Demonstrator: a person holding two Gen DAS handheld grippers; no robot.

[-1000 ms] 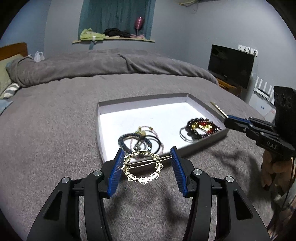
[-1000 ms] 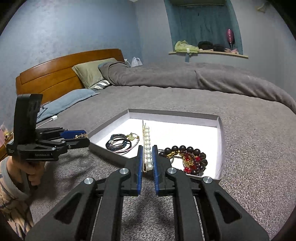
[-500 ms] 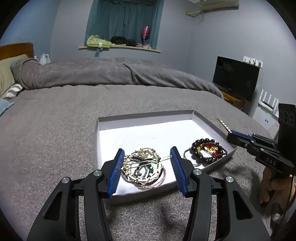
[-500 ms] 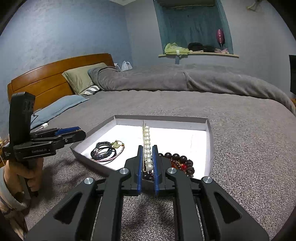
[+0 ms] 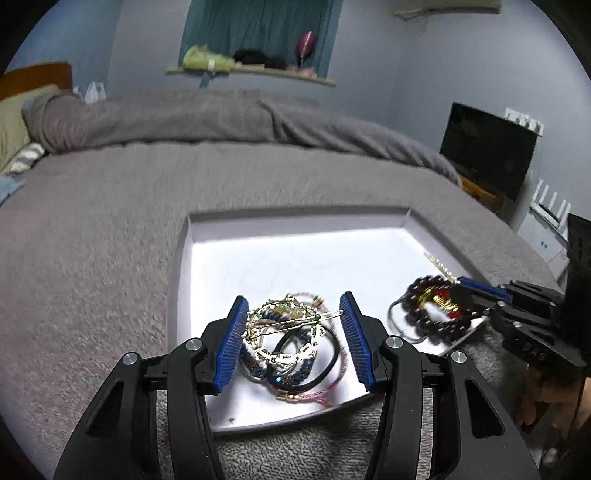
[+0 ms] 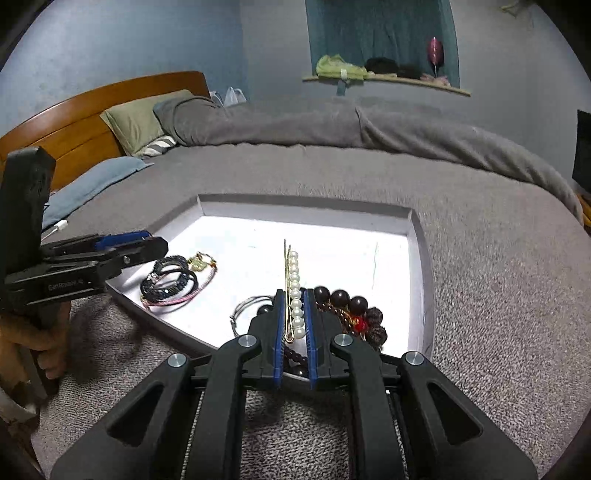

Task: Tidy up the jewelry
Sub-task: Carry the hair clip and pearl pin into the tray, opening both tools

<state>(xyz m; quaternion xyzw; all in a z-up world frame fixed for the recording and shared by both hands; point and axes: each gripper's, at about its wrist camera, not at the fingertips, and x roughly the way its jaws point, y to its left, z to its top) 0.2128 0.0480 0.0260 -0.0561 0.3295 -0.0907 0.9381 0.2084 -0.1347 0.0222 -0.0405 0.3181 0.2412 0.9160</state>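
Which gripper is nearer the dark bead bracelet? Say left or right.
Right. The right gripper, shut on a pearl hairpin, hangs right over the bead bracelet. The left gripper holds a gold ring clip over the hair ties, farther off.

1. We are in a home bedroom: a large bed (image 6: 332, 177) under a grey blanket fills most of both views.
2. At ten o'clock in the right wrist view we see a wooden headboard (image 6: 74, 110) and pillows (image 6: 140, 118).
3. At twelve o'clock, a curtained window recess (image 5: 258, 29) has a sill holding folded clothes (image 5: 203, 61).
4. At two o'clock in the left wrist view stands a dark television (image 5: 487, 147).
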